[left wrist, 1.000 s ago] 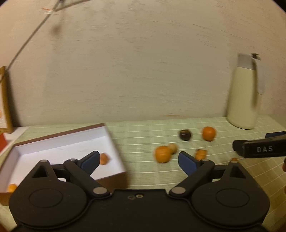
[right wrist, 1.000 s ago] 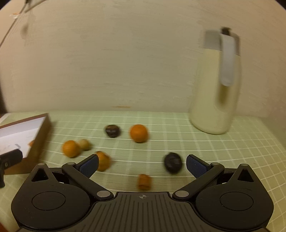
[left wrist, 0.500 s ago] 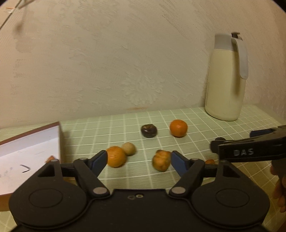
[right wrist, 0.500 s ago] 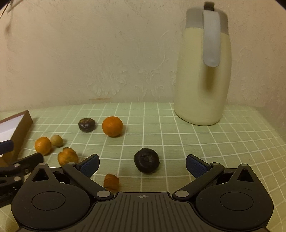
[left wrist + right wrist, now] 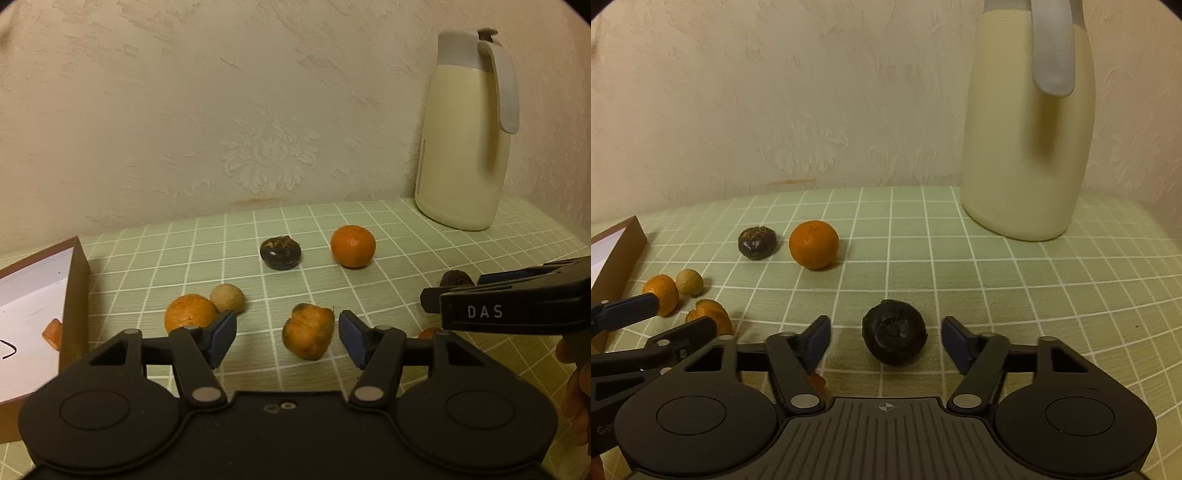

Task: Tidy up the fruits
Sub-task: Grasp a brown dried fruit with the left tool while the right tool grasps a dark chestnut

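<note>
Two grippers hang low over the table, each with a fruit between its blue pads. The left gripper (image 5: 287, 338) has just been closing; a lumpy orange fruit (image 5: 308, 331) sits between its jaws, nearer the right pad, with a gap still showing on the left, so nothing is gripped. The right gripper (image 5: 885, 341) has just been closing too, around a dark round fruit (image 5: 894, 337) that lies between the pads with clear space on both sides.

Farther back lie a dark fruit (image 5: 280, 253) and a round orange (image 5: 353, 246) side by side. To the left, another orange (image 5: 190, 312) touches a small tan fruit (image 5: 228, 298). A brown box (image 5: 75, 295) with a white floor stands at the far left, holding an orange piece (image 5: 52, 333) (partly hidden by the wall).

All of it rests on a pale green checked cloth (image 5: 1034, 295). A cream jug (image 5: 463, 147) with a grey handle stands at the far right against embossed wallpaper (image 5: 221, 110).
</note>
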The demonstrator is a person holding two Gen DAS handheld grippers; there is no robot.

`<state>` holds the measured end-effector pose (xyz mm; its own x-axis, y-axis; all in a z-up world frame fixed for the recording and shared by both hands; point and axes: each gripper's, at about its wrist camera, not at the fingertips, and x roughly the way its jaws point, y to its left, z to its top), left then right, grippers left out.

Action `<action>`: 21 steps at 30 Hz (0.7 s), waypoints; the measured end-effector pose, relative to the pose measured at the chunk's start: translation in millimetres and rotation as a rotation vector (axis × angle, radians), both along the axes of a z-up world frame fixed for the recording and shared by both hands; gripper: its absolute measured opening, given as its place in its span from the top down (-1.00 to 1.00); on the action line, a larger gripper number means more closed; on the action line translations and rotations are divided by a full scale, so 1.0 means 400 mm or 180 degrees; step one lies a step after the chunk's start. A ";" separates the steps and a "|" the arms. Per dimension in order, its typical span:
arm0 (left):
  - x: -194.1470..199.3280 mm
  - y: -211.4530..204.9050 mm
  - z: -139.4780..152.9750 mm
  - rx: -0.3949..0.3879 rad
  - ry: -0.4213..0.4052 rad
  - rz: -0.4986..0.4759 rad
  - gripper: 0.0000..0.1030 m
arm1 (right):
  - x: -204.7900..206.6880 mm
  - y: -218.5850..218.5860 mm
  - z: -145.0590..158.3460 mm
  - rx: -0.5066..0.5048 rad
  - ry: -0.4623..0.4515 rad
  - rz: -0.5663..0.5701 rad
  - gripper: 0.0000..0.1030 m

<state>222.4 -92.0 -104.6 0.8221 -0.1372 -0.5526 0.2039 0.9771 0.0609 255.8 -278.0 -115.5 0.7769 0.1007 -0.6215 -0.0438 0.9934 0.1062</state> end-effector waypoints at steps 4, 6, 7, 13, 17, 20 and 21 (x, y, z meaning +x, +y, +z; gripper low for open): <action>0.014 -0.005 -0.009 -0.0011 0.0052 0.0001 0.15 | 0.009 0.001 -0.006 -0.0002 0.0028 0.0032 -0.08; 0.022 -0.005 -0.014 -0.0023 0.0108 0.0008 0.24 | 0.012 0.000 -0.009 -0.0004 0.0044 0.0022 -0.06; 0.025 -0.004 -0.018 -0.0023 0.0136 0.0015 0.23 | 0.013 0.000 -0.011 -0.0009 0.0054 0.0008 -0.02; 0.040 -0.015 -0.034 -0.0049 0.0254 -0.0087 0.70 | 0.018 -0.005 -0.013 -0.0037 0.0073 -0.0041 0.28; 0.039 -0.015 -0.036 -0.0050 0.0242 -0.0089 0.71 | 0.015 -0.004 -0.013 -0.0067 0.0064 -0.0027 0.28; 0.036 -0.011 -0.034 -0.0058 0.0241 -0.0088 0.73 | 0.012 -0.004 -0.012 -0.0067 0.0060 -0.0030 0.28; 0.034 -0.011 -0.032 -0.0059 0.0237 -0.0094 0.74 | 0.011 -0.004 -0.011 -0.0058 0.0063 -0.0035 0.29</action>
<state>236.1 -96.3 -117.3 0.7742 -0.1715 -0.6092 0.2360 0.9714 0.0265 260.3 -279.5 -120.1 0.7655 0.0807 -0.6383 -0.0310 0.9956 0.0888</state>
